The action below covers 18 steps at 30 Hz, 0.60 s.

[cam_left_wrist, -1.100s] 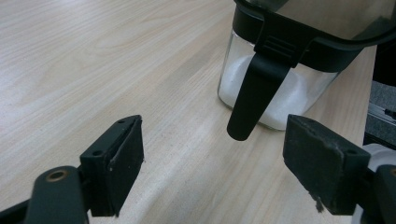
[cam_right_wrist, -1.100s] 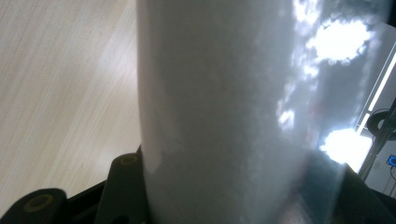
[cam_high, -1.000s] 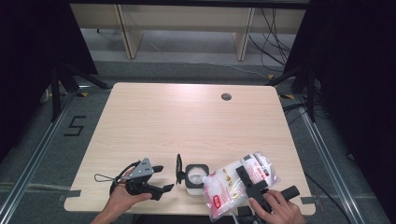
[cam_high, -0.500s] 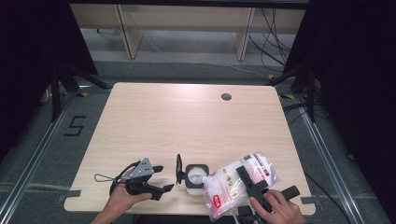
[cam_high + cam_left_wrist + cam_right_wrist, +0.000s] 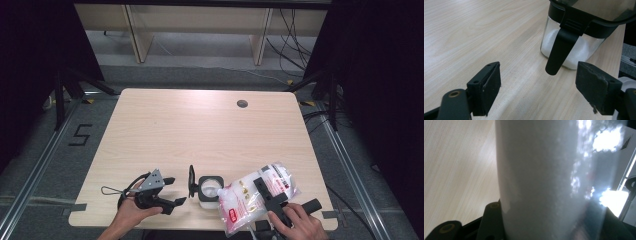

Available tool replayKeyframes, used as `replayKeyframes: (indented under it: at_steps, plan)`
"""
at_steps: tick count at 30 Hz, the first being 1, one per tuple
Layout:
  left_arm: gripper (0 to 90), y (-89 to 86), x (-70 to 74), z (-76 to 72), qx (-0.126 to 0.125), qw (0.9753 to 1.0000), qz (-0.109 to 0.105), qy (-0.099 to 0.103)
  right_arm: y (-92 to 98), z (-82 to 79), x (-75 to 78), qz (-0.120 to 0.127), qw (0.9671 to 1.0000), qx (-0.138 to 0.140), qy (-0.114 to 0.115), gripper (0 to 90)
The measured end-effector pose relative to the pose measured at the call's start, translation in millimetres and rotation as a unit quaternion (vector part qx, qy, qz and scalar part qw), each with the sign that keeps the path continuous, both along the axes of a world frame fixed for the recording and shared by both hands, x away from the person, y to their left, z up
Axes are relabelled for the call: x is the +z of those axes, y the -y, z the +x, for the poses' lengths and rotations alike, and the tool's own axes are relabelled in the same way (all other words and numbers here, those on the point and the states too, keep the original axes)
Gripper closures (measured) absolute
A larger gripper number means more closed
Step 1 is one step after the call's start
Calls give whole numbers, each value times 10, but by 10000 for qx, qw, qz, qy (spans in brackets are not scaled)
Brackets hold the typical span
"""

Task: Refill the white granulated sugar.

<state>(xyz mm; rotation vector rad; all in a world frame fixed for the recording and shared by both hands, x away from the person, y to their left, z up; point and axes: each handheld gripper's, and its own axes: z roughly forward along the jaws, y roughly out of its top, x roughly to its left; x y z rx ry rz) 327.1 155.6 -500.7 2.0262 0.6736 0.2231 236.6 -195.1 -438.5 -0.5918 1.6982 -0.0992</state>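
Observation:
A small glass jar (image 5: 209,190) with a black rim holds white granules and stands near the table's front edge, its black lid (image 5: 191,181) flipped up on the left side. In the left gripper view the jar (image 5: 579,50) is just ahead, a black latch (image 5: 560,47) hanging from its rim. My left gripper (image 5: 175,190) (image 5: 537,85) rests to the jar's left, open and holding nothing. A clear bag of white granules (image 5: 255,197) with a red label leans against the jar's right side. My right gripper (image 5: 266,189) (image 5: 549,220) is shut on that bag (image 5: 544,170).
The light wooden table (image 5: 200,130) has a round cable hole (image 5: 242,103) at the back right. Both hands sit at the front edge. Black stands and cables lie on the floor around the table.

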Motion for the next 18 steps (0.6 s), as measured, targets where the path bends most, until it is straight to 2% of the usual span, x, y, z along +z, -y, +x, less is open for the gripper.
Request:
replayKeyframes:
  at_steps: [2,3,4,5,7,10,12,14,18]
  plan:
    - [202,-2,-4,5,4,10000,-9,23,5,-9,-7,133,9999,-24,2,539]
    - [202,5,-8,0,42,10000,-63,-28,4,-6,-14,195,9998,-5,-5,540]
    - [202,4,-8,0,33,10000,-57,-20,1,-9,-6,87,10000,-32,-34,540]
    - [202,-6,0,6,-26,10000,5,13,2,-11,-10,119,9999,-44,-39,541]
    - [202,-2,-4,5,-1,10000,-3,23,7,-11,-16,200,9998,-45,-32,542]
    - [202,3,-7,3,0,10000,-37,9,5,-7,-8,110,9999,-44,-57,542]
    - [202,2,-6,4,-2,10000,-36,11,15,-10,-17,207,9997,-67,-51,543]
    - [202,0,-6,7,6,10000,-14,15,13,-8,-13,148,9998,-96,-86,544]
    - [202,1,-7,7,4,10000,-15,12,14,-8,-16,218,9997,-83,-64,544]
